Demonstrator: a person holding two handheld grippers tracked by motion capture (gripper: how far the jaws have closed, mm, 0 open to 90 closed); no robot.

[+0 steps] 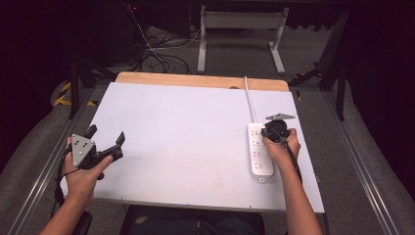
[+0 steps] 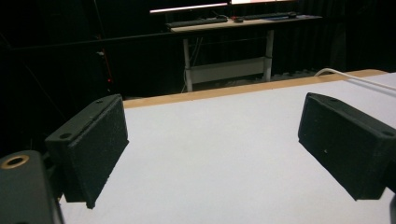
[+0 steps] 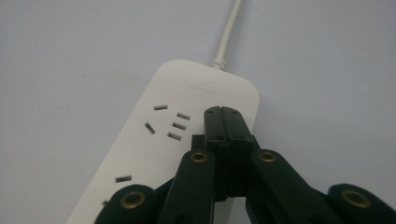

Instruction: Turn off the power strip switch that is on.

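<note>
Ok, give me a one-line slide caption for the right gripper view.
Right gripper, jaws shut, poised over the cord end of a white power strip on the white table.

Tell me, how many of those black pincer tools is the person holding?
2. The left gripper is held over the table's near left side, jaws wide apart. The right gripper is over the white power strip on the right, jaws shut together.

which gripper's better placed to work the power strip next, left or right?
Right, probably. The right gripper sits over the power strip, jaws closed above its cable end in the right gripper view. The left gripper is open at the table's far left edge, well away from the strip.
</note>
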